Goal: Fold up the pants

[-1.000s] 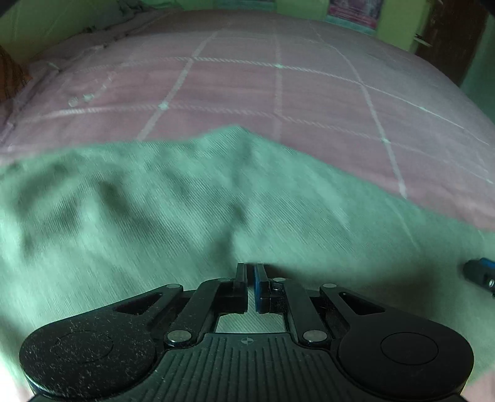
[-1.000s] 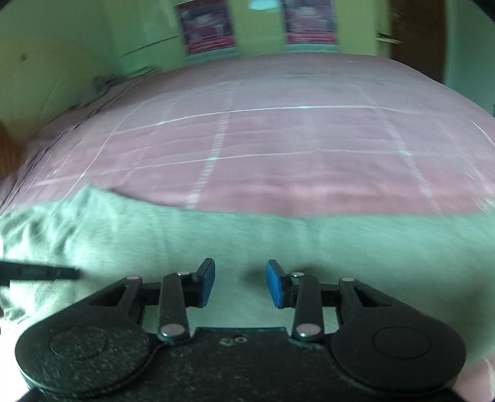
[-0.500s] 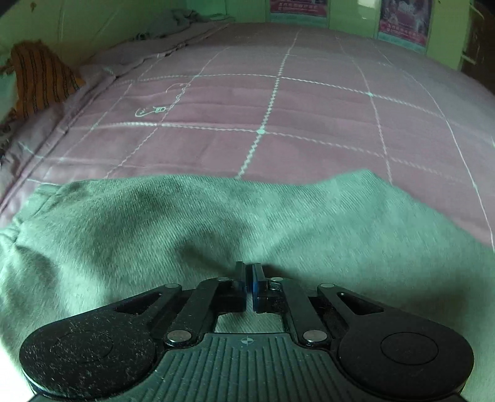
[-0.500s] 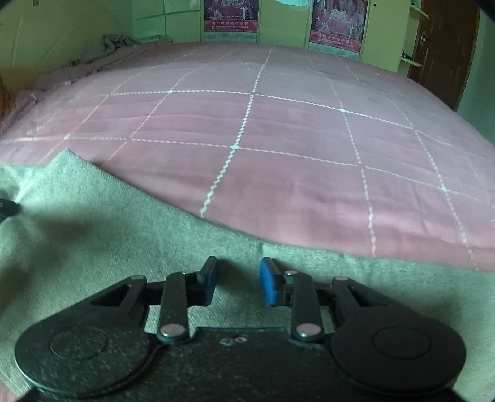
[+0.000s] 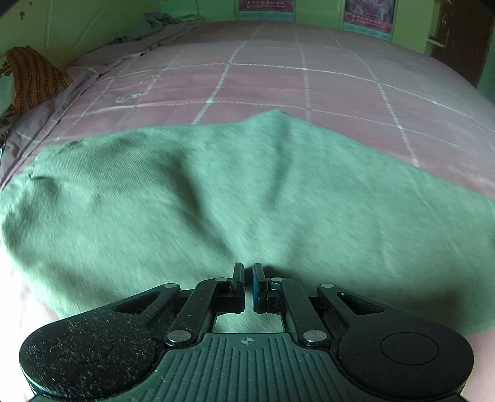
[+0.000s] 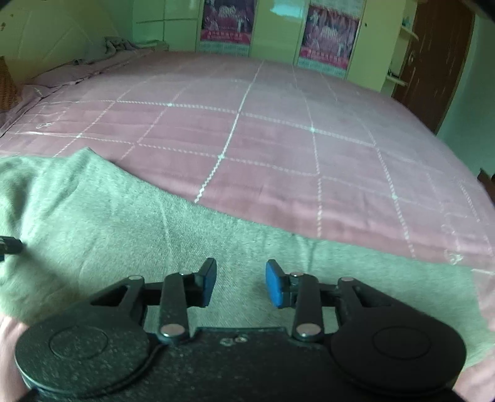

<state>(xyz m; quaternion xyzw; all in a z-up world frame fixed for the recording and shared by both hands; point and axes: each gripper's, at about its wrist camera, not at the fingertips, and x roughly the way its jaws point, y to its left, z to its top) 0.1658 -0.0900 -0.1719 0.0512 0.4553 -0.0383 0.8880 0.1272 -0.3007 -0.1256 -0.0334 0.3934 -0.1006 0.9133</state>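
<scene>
Green pants [image 5: 216, 191] lie spread across the near part of a pink checked bed cover [image 5: 294, 80]. My left gripper [image 5: 248, 272] is shut, and creases in the cloth run together at its tips, so it pinches the pants. In the right wrist view the pants [image 6: 123, 222] cover the lower left, their far edge slanting down to the right. My right gripper [image 6: 240, 278] hovers over that cloth with its jaws opening; nothing is pressed between the blue pads. A dark tip of the left gripper [image 6: 9, 247] pokes in at the left edge.
The bed cover [image 6: 278, 139] stretches far ahead to green walls with two posters [image 6: 227, 21]. An orange striped cloth [image 5: 34, 77] lies at the far left. A dark door [image 6: 433, 62] stands at the right. Crumpled grey fabric [image 6: 120, 43] sits at the far left corner.
The left gripper has dragged the pinched cloth, and the folds in front of it have shifted and drawn tighter. The right jaws narrowed slightly and have widened again.
</scene>
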